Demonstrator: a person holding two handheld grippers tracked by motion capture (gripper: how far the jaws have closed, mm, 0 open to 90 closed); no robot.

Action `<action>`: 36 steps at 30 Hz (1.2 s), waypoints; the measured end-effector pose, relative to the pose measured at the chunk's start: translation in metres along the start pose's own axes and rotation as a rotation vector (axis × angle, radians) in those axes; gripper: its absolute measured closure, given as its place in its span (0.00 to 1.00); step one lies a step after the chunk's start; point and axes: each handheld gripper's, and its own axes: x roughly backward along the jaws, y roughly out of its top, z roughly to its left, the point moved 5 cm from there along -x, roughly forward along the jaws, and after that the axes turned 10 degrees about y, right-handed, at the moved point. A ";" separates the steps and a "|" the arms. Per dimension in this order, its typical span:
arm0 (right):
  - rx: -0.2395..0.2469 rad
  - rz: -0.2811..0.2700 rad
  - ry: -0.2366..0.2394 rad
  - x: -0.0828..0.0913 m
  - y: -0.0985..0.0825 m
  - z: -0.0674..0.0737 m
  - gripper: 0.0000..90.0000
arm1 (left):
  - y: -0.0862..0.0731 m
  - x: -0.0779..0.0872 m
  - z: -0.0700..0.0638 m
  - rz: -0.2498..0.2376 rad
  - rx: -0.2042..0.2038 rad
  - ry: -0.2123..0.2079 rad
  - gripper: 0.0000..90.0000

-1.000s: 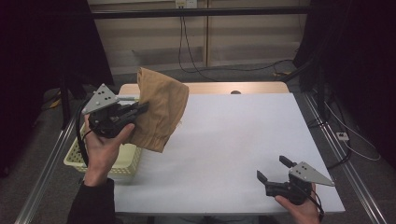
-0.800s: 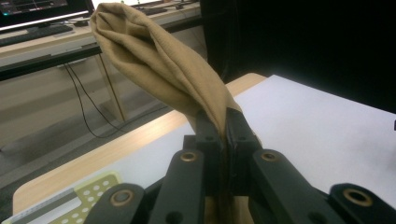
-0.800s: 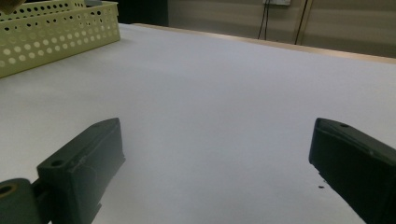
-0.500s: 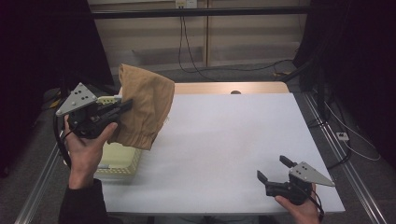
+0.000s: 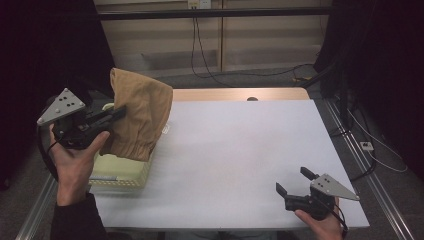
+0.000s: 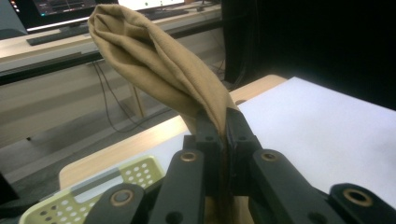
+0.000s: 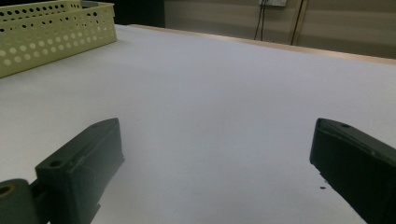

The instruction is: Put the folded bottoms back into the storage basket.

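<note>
The left gripper (image 5: 116, 114) holds the tan cloth (image 5: 137, 117) pinched between its closed jaws, and the cloth hangs above the yellow basket (image 5: 120, 172). Well apart from the basket, the right gripper (image 5: 292, 183) rests with jaws wide open, holding nothing.

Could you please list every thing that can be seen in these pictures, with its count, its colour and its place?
cloth: one, tan, held up above the basket at the table's left edge, pinched between the left gripper's jaws.
basket: one, pale yellow, perforated, at the table's left edge under the cloth.
table: one, white top with a wooden strip along the far edge.
cables: several, black, on the wall and the floor behind the table.
left gripper: one, black with a grey plate, in the person's left hand, shut on the cloth.
right gripper: one, black with a grey plate, near the table's front right corner, jaws open, nothing between them.
</note>
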 end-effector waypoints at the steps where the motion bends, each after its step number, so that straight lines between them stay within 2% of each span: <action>1: -0.002 -0.001 -0.005 0.000 0.000 -0.001 0.03 | 0.000 0.001 0.002 0.001 -0.008 0.010 0.96; 4: -0.003 -0.007 -0.006 0.000 0.001 -0.001 0.02 | -0.004 0.003 0.008 -0.003 0.001 0.023 0.96; 8: 0.001 -0.004 -0.003 0.000 0.001 0.001 0.03 | -0.010 0.004 0.016 0.017 0.017 0.064 0.96; 13: 0.011 0.000 0.003 -0.001 0.001 0.001 0.02 | -0.015 0.004 0.023 0.029 0.021 0.075 0.96; 22: 0.017 -0.001 0.011 -0.001 0.001 0.003 0.03 | -0.028 -0.006 0.028 0.079 0.005 0.078 0.96; 32: 0.016 0.002 0.011 -0.001 0.001 0.002 0.03 | -0.040 -0.012 0.040 0.105 0.043 0.069 0.96; 36: 0.016 0.009 0.010 -0.001 0.000 0.003 0.03 | -0.048 -0.019 0.045 0.135 0.045 0.078 0.96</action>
